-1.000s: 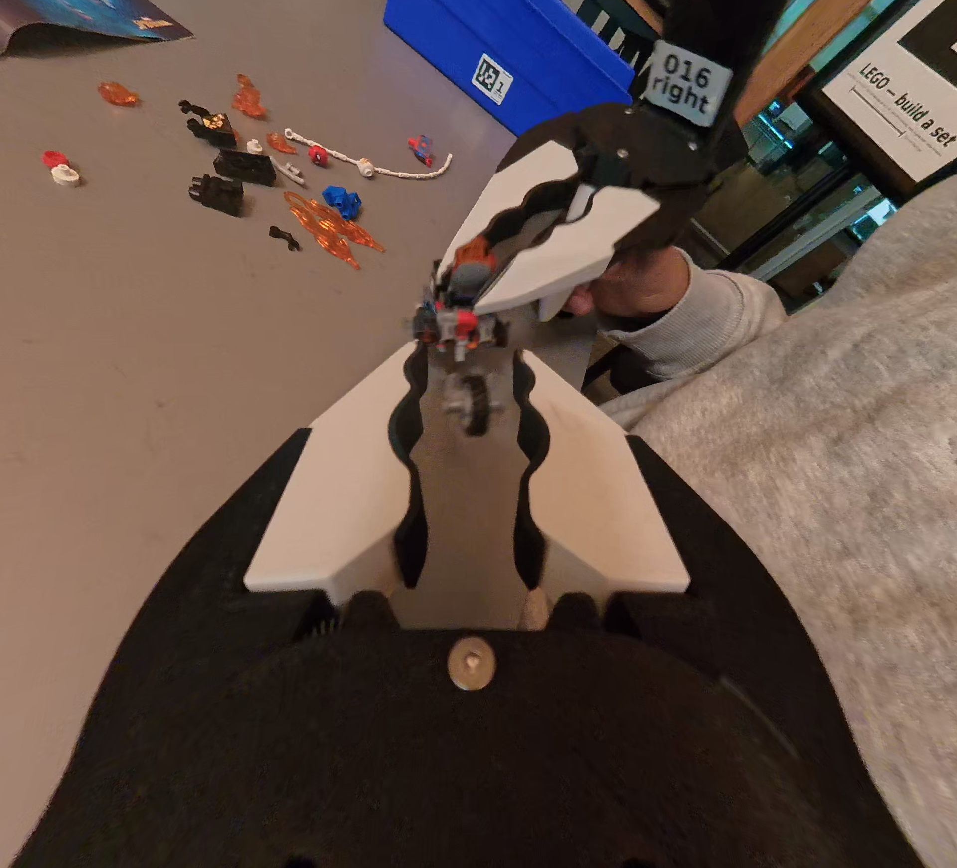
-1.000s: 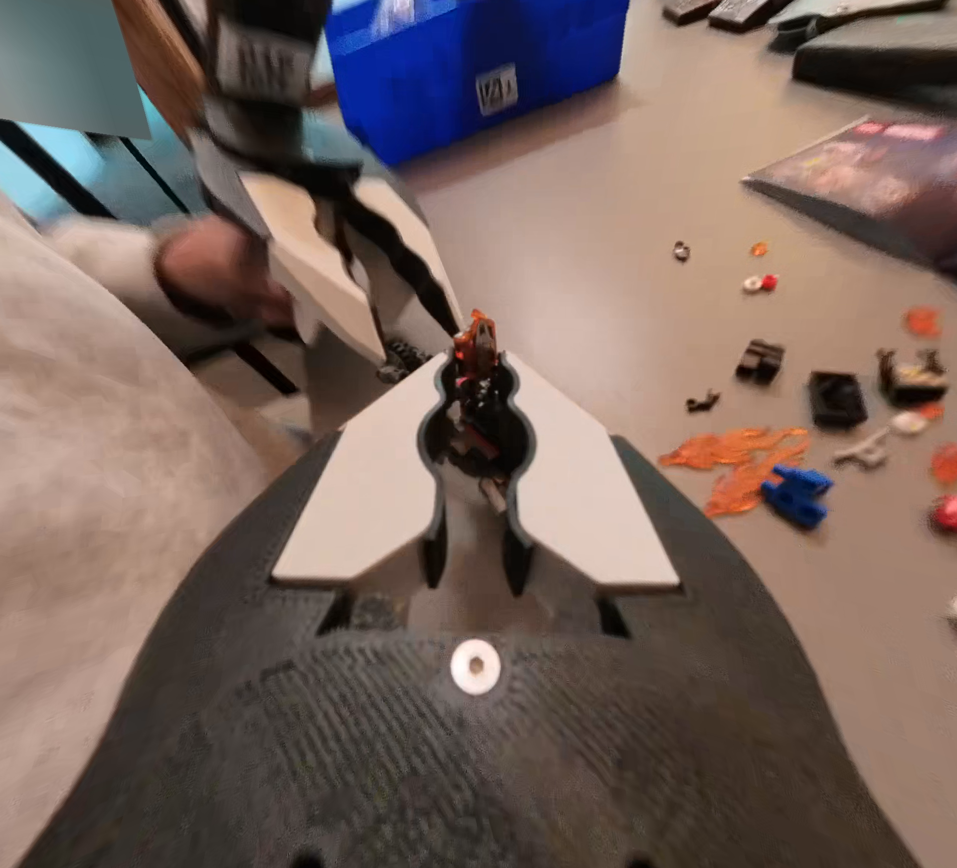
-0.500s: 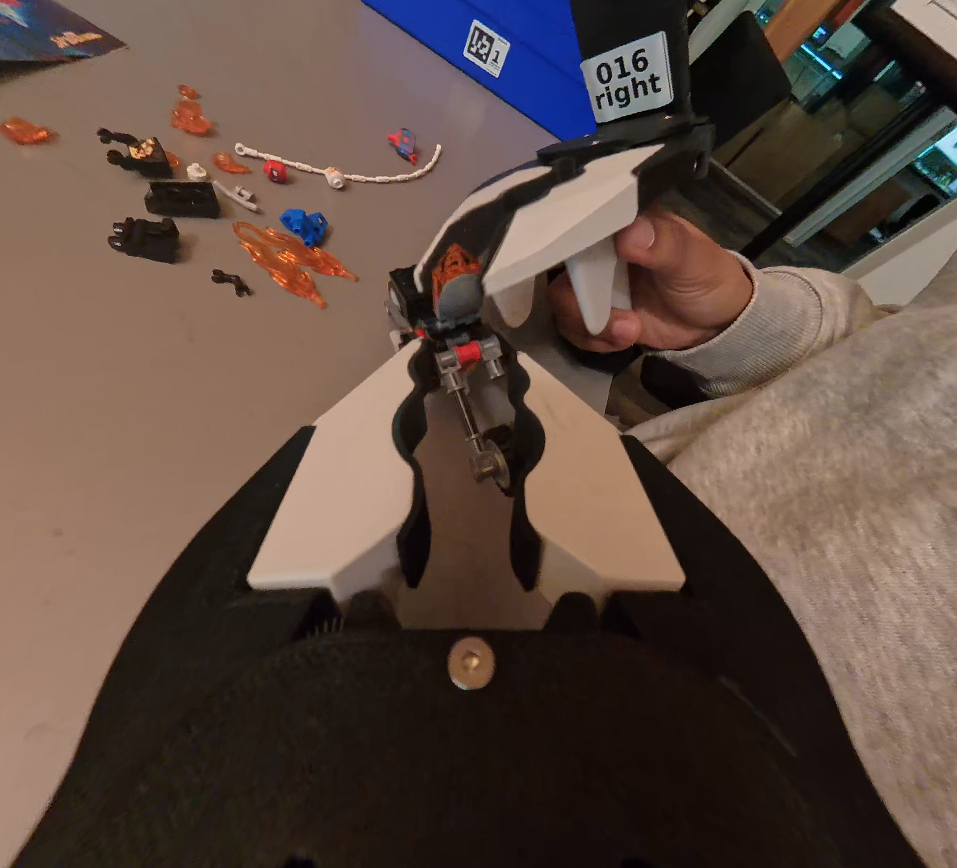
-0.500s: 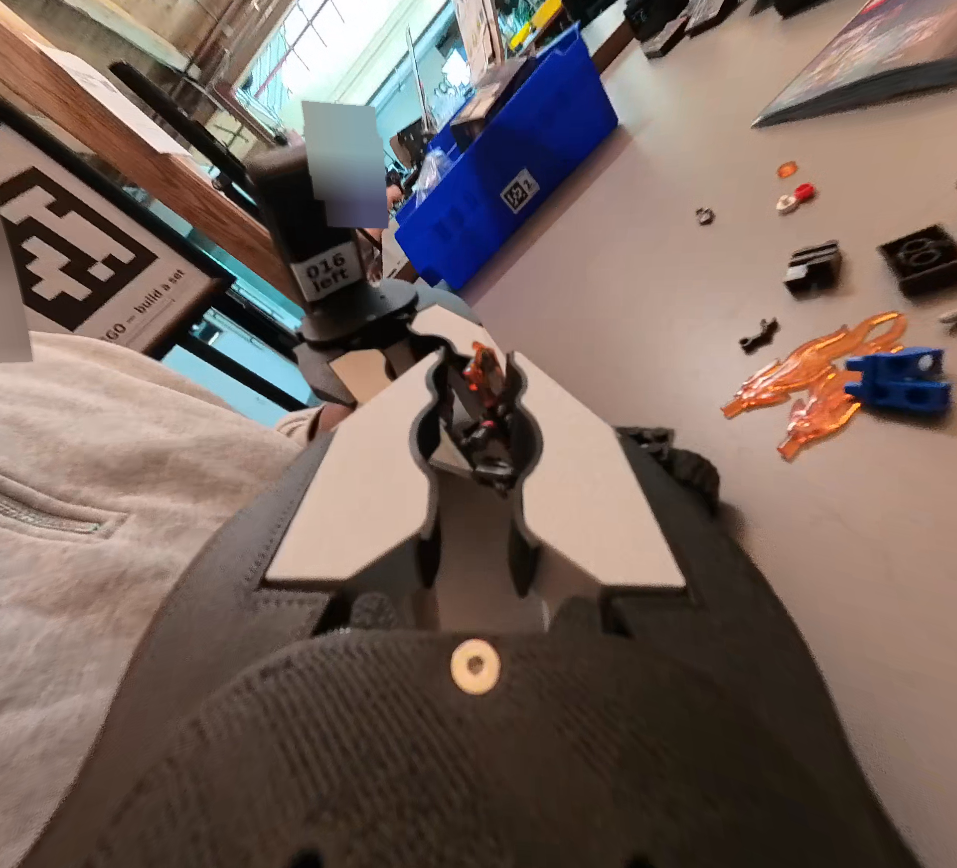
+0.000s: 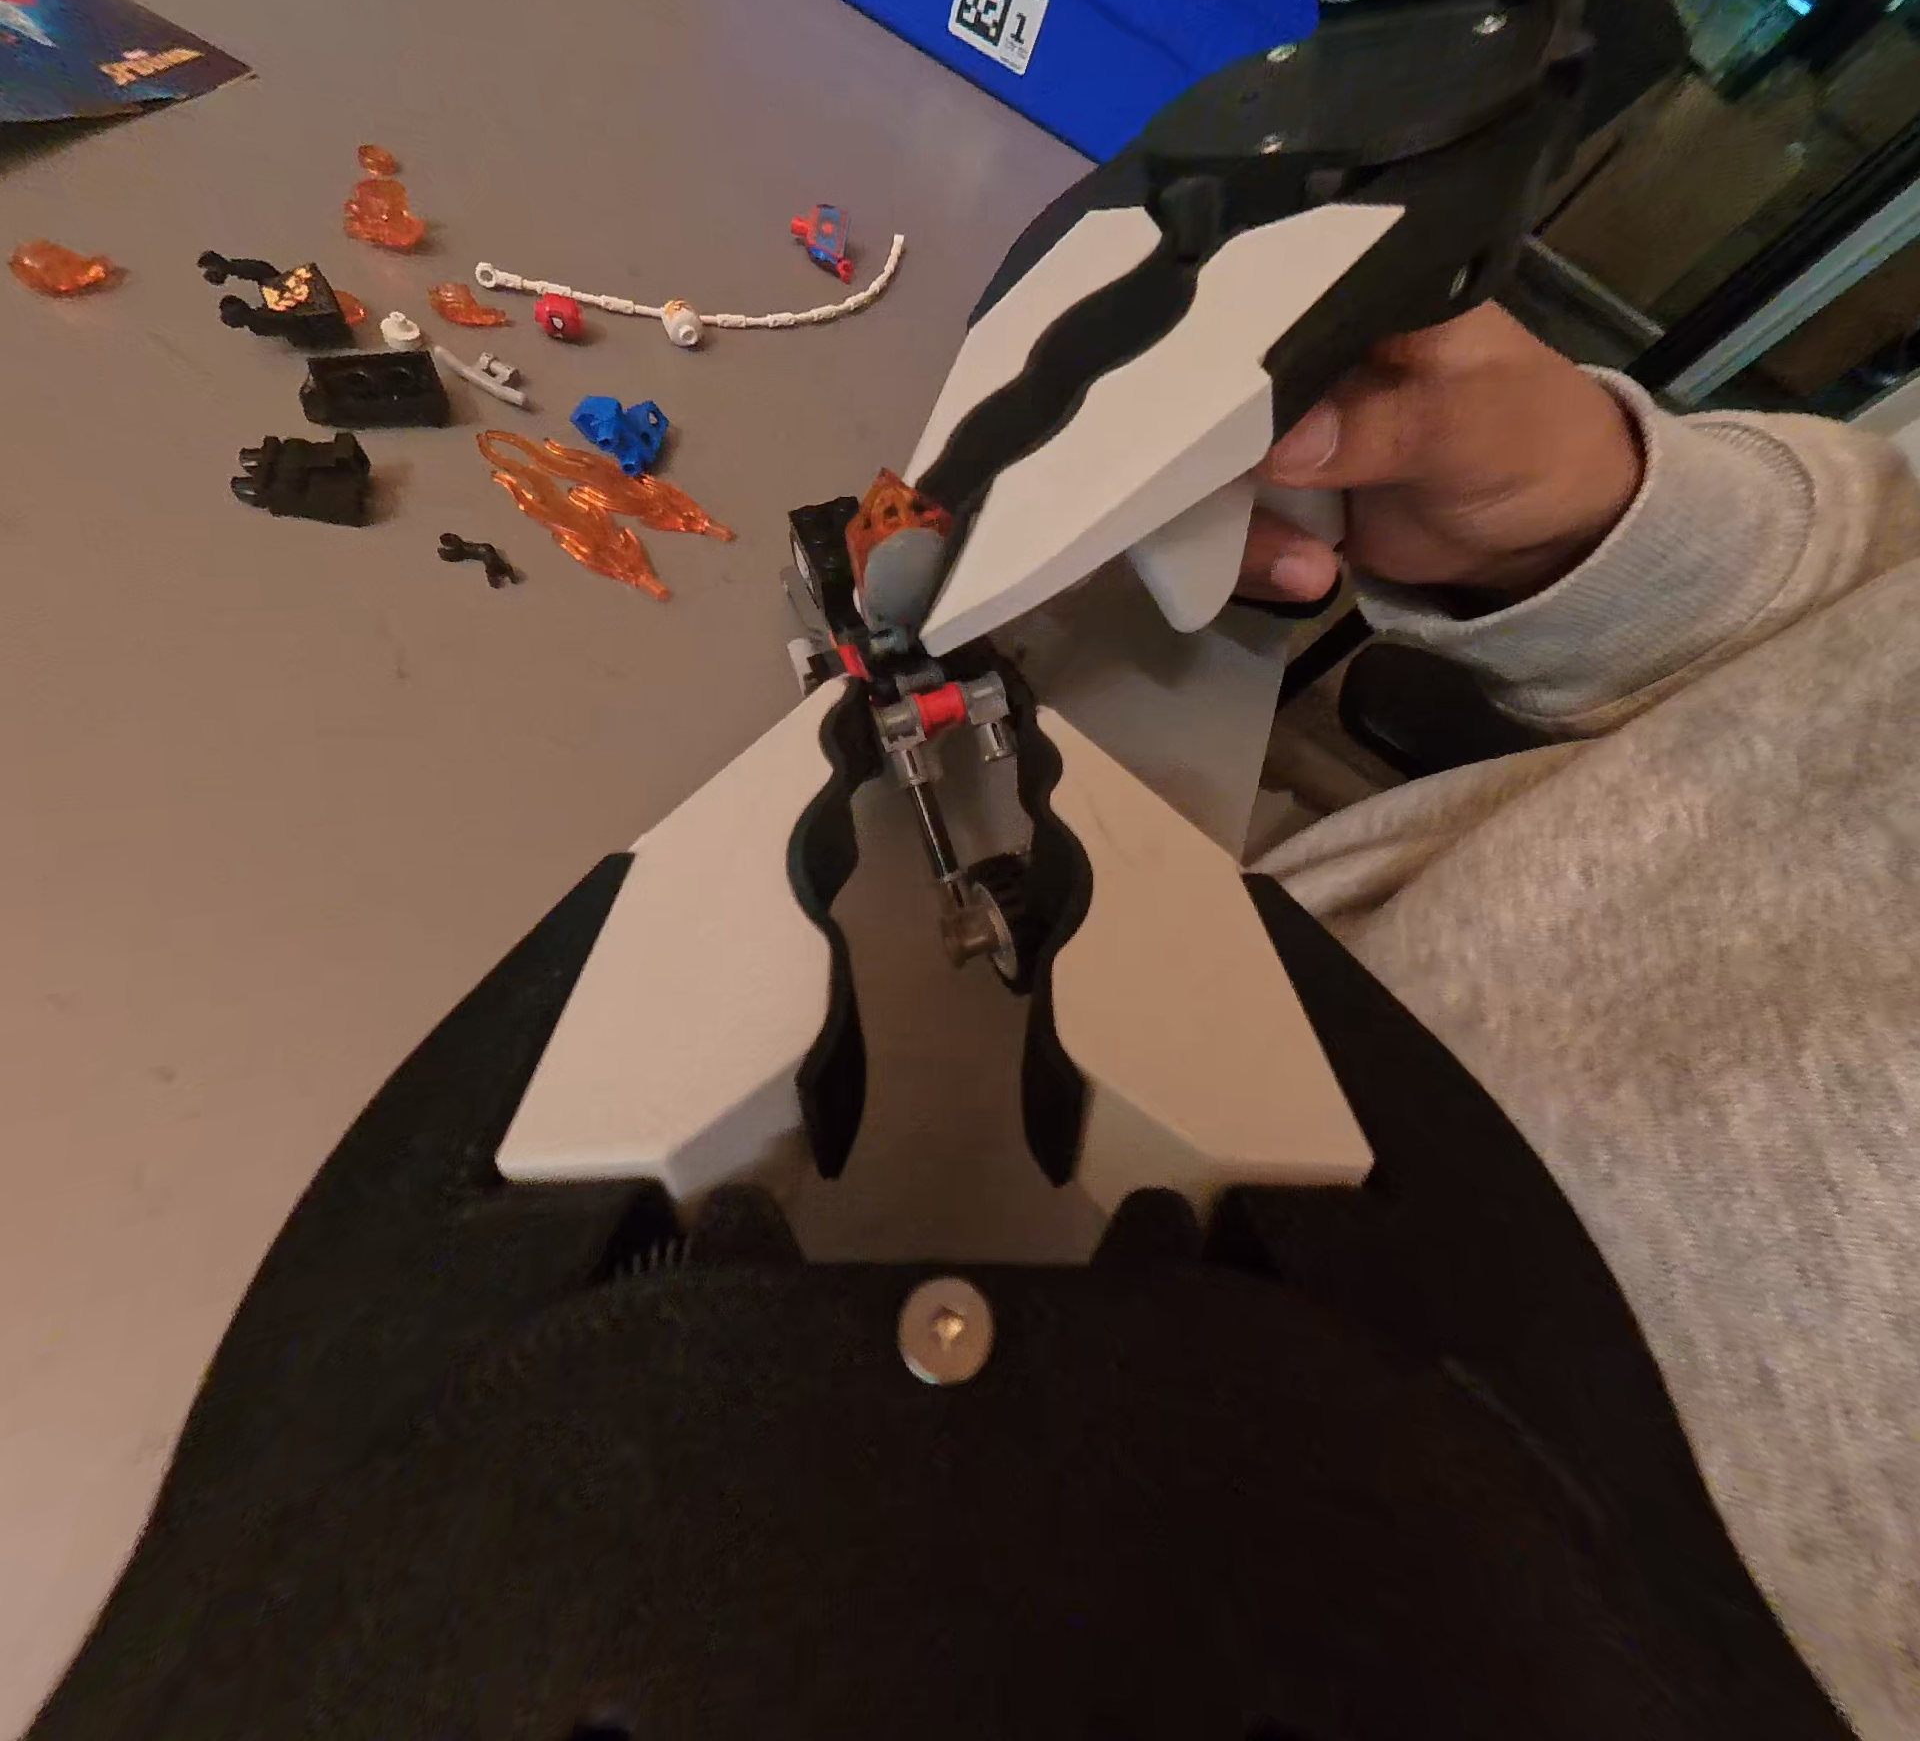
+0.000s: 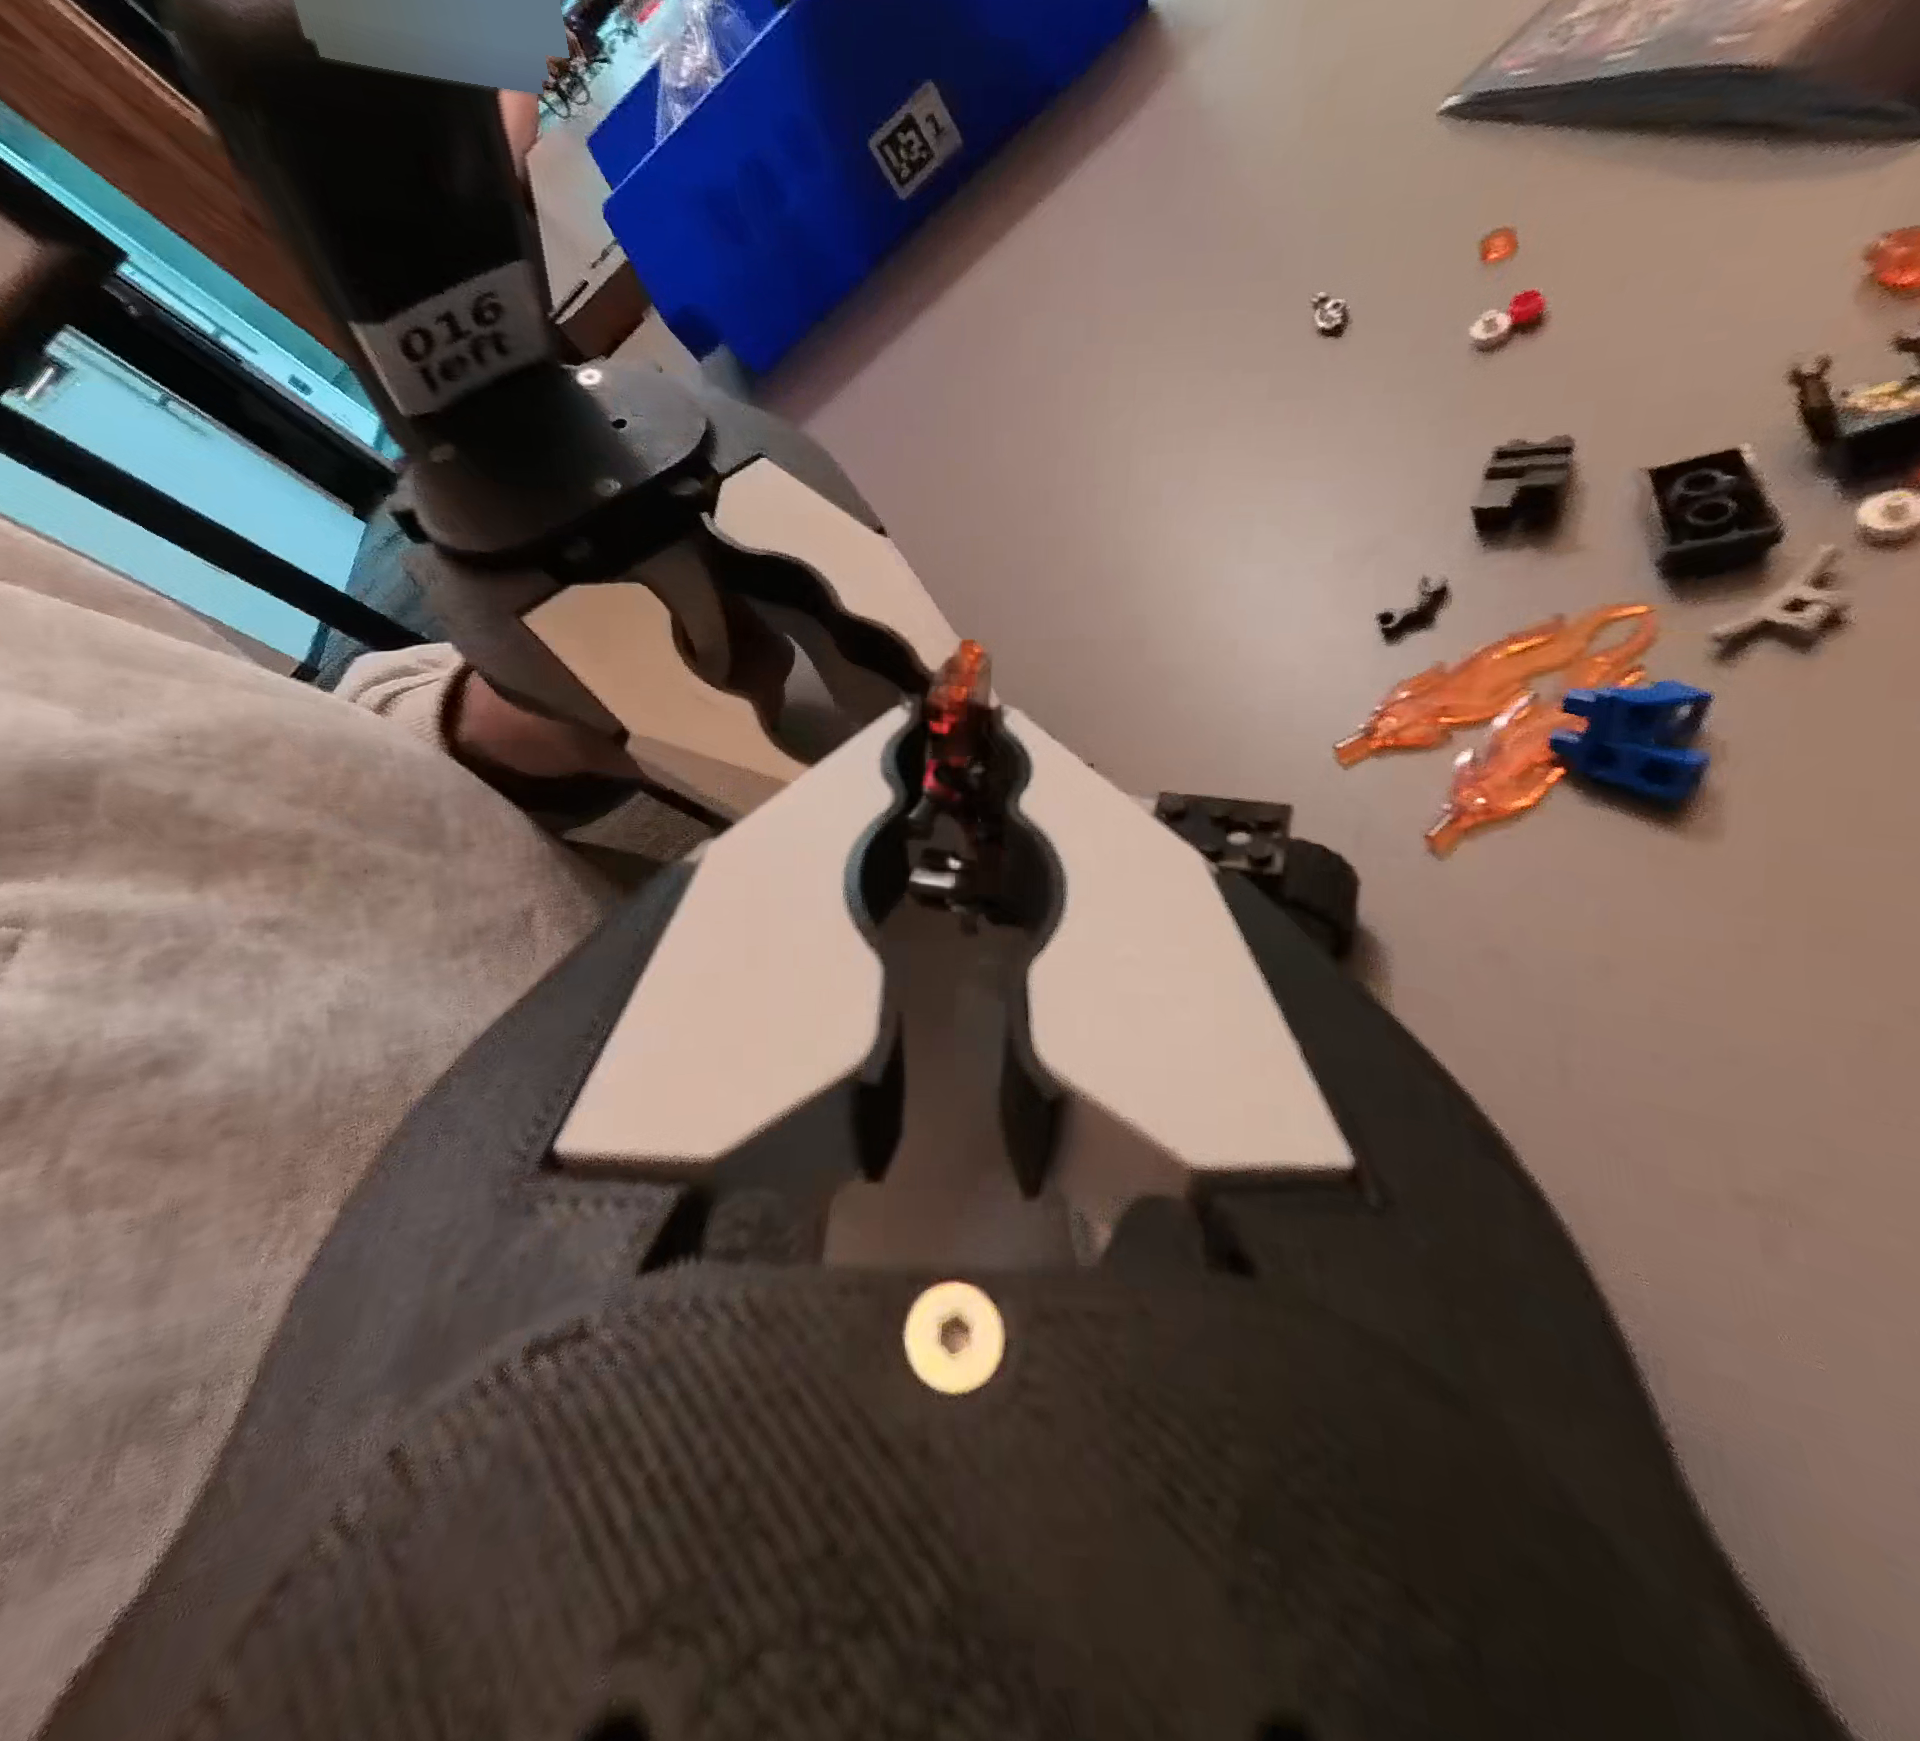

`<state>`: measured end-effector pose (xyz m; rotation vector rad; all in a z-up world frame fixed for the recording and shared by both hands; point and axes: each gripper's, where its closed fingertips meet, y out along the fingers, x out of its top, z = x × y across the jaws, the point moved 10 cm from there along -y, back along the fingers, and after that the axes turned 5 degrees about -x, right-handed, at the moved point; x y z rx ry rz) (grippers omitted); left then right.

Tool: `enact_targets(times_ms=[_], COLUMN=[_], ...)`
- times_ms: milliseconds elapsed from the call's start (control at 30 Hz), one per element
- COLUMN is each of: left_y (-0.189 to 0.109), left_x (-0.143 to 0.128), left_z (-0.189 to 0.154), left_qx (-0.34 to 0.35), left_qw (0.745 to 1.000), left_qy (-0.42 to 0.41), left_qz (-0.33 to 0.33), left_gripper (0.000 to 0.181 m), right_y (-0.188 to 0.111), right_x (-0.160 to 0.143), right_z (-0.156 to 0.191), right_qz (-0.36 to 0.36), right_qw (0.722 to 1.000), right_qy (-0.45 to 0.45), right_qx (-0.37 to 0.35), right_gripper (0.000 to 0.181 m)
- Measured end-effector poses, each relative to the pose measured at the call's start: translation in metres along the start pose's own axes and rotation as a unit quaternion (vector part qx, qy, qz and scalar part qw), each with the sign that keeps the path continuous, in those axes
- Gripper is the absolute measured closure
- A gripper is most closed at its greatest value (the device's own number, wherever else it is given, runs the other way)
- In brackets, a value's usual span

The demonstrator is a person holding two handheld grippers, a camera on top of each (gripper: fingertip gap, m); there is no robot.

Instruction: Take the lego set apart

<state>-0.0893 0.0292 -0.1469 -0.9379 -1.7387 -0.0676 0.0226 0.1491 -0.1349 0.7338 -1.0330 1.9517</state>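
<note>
White-fingered right tool (image 6: 954, 735) clamps the lego model (image 5: 902, 621); left tool (image 5: 935, 735) grips its axle end — each tool bears one label; two orange flames (image 5: 592, 502) on the bench (image 5: 312, 808).

Left tongs (image 5: 928, 715) gripping lego model (image 5: 914, 704) by its grey fork; right tongs (image 5: 925, 569) clamped on its top. Loose pieces (image 5: 582, 496) scattered far left on tabletop (image 5: 312, 808).
</note>
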Motion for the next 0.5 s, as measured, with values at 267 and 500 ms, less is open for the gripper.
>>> enact_targets(times_ms=[267,500], left_y=[0.0,0.001], left_x=[0.0,0.0], left_z=[0.002,0.006], left_qx=[0.0,-0.001], left_qw=[1.0,1.0], left_qy=[-0.008,-0.029], left_qz=[-0.003,-0.004], left_gripper=[0.156,0.155], right_y=[-0.001,0.003], right_x=[-0.011,-0.022], right_z=[-0.016,-0.024], right_qz=[-0.035,-0.086], right_qw=[0.983,0.955], right_qy=[0.166,0.257], right_qx=[0.072,0.119], right_gripper=[0.174,0.174])
